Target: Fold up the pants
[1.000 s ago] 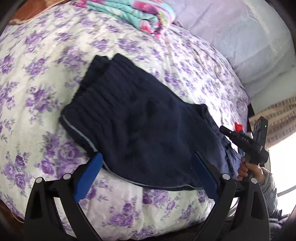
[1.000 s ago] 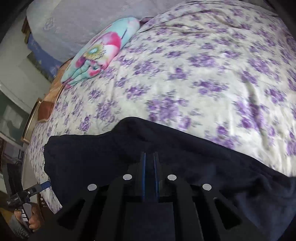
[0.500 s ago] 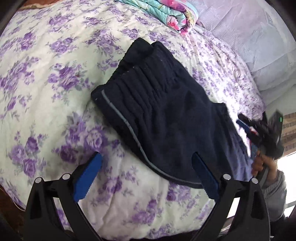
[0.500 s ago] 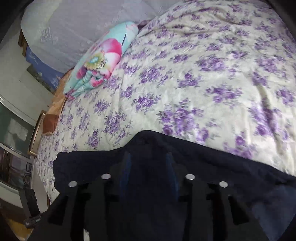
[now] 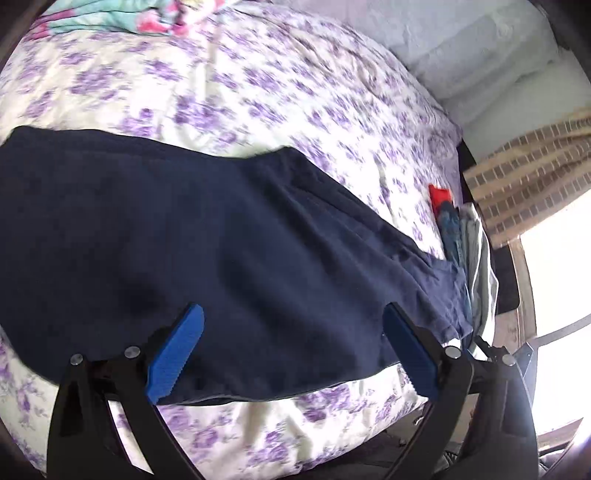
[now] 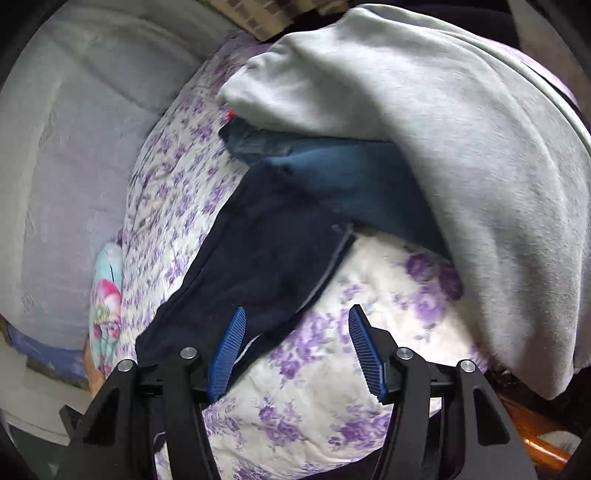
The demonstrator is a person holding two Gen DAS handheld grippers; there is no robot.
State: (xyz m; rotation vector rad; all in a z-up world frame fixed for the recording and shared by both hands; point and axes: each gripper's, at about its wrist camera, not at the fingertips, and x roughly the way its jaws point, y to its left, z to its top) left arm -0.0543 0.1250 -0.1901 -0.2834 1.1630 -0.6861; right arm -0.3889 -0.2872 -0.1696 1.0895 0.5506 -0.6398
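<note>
Dark navy pants (image 5: 192,236) lie flat across the floral bedspread (image 5: 295,92), folded lengthwise, legs running right toward the bed's edge. My left gripper (image 5: 291,321) hovers open over their near edge, nothing between its blue pads (image 5: 177,350). In the right wrist view the pants' leg end (image 6: 266,251) with its pale side stripe lies ahead and left. My right gripper (image 6: 295,325) is over the bedspread (image 6: 332,387) at that end; its jaws are opening, and only the left pad overlaps the cloth's edge, with no grip.
A pile of other clothes sits at the bed's right edge: a grey garment (image 6: 443,147) over blue jeans (image 6: 351,177), and something red (image 5: 439,195). A folded colourful blanket (image 5: 122,18) lies at the far end. Grey pillows (image 6: 66,166), brick-pattern curtain (image 5: 528,170).
My right gripper has let go of the pants, opened, and swung far along the bed to the leg end, rolling as it went. The left gripper shifted sideways over the pants, staying open.
</note>
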